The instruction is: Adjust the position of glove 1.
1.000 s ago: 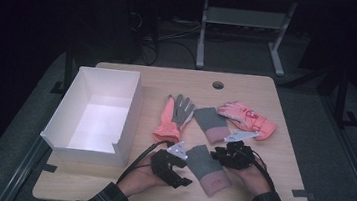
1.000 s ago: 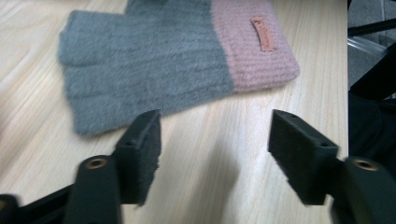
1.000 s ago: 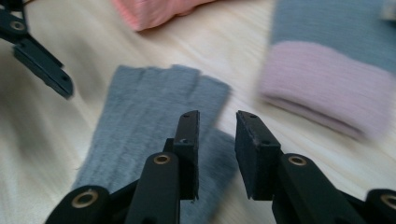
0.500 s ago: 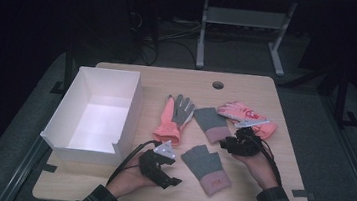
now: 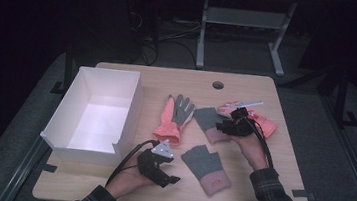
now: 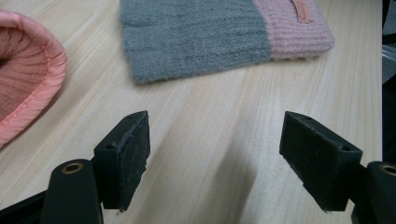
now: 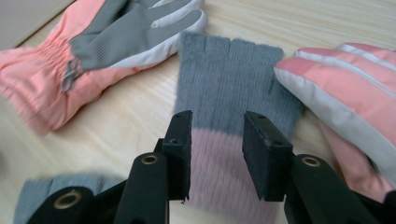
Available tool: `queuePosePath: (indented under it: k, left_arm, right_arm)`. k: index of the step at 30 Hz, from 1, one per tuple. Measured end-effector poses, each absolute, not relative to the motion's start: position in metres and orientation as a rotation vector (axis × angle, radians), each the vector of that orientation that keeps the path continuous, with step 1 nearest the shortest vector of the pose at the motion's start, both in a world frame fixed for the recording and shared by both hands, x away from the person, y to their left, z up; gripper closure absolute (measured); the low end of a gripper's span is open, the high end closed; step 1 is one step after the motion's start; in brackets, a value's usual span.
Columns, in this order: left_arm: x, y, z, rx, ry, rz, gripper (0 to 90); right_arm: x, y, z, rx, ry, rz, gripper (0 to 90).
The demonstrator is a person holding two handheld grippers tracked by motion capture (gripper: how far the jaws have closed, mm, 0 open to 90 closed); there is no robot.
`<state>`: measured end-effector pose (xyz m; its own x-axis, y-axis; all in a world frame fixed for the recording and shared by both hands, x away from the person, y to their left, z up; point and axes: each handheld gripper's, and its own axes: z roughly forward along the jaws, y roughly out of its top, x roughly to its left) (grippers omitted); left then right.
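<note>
Two grey knit gloves with pink cuffs lie on the wooden table. The near knit glove (image 5: 207, 168) (image 6: 196, 32) lies flat just right of my left gripper (image 5: 170, 179) (image 6: 215, 154). That gripper's jaws have just been opening and stand wide over bare wood, holding nothing. The far knit glove (image 5: 207, 119) (image 7: 233, 93) lies between two pink ski gloves. My right gripper (image 5: 221, 126) (image 7: 217, 149) hovers over its pink cuff. Its jaws have just been opening and stand apart, with nothing pressed between the pads.
A white open box (image 5: 81, 145) stands at the table's left. One pink and grey ski glove (image 5: 172, 117) (image 7: 93, 46) lies at the centre, and another ski glove (image 5: 264, 124) (image 7: 345, 88) at the right. Bare wood (image 5: 256, 199) runs along the front edge.
Both grippers were at the near knit glove. The right hand has moved away and back to the far knit glove, while the left has drawn slightly left, leaving the near glove flat.
</note>
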<state>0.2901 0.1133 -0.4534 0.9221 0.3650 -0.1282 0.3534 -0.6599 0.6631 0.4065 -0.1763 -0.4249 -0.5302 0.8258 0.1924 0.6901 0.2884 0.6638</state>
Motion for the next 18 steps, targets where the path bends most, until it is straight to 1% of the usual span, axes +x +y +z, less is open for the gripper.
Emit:
queuePosePath:
  k: [9,14,18]
  left_arm:
    - [0.292,0.114,-0.453,2.337,0.515,0.026,24.7]
    - [0.292,0.114,-0.454,2.335,0.519,0.025,24.7]
    - [0.292,0.115,-0.454,2.338,0.522,0.025,24.8]
  right_arm:
    - [0.428,-0.163,-0.441,1.477,2.345,1.036,63.4]
    - [0.435,-0.161,-0.454,1.501,2.342,1.005,66.6]
    - [0.434,-0.158,-0.461,1.483,2.339,0.975,71.3]
